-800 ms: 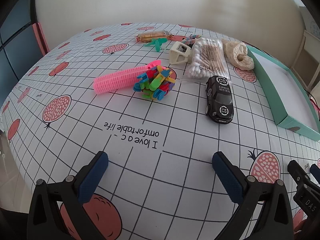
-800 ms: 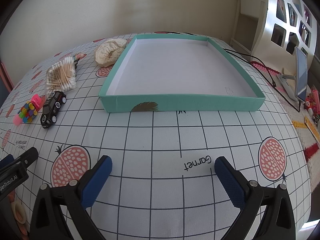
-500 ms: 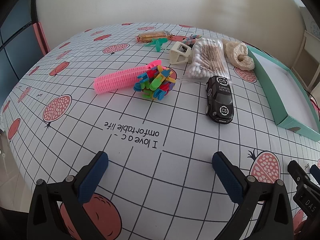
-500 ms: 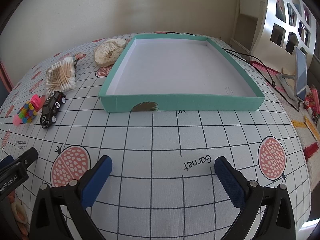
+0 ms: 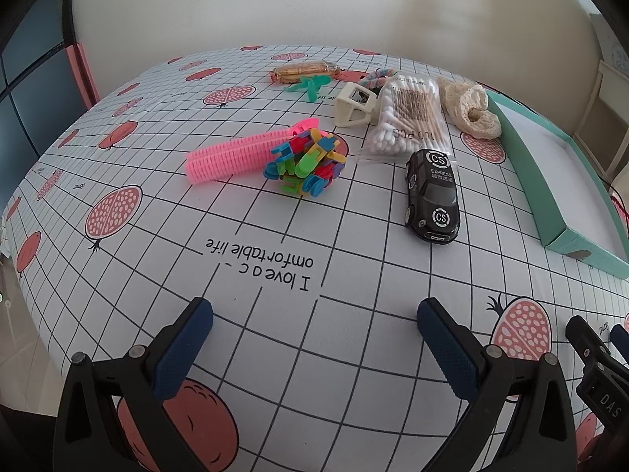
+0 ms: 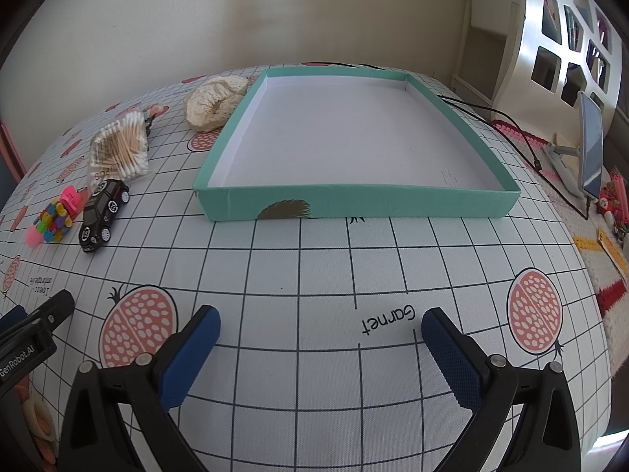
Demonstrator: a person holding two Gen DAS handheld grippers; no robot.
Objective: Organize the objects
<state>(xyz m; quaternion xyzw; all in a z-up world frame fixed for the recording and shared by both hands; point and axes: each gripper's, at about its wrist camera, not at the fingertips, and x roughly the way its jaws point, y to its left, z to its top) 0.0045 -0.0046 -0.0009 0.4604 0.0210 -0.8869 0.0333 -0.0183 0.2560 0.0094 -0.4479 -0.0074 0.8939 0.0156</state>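
Observation:
Loose items lie on the patterned cloth in the left wrist view: a black toy car, a clump of coloured plastic blocks, a pink hair roller, a bag of cotton swabs, a cream hair claw, a cream crocheted scrunchie, a green clip and a wrapped biscuit pack. The teal tray stands bare inside, straight ahead of my right gripper, which is open. My left gripper is open too, well short of the car.
A phone on a stand and a black cable sit right of the tray. A white shelf unit stands behind. The cloth-covered table drops off at the near and right edges.

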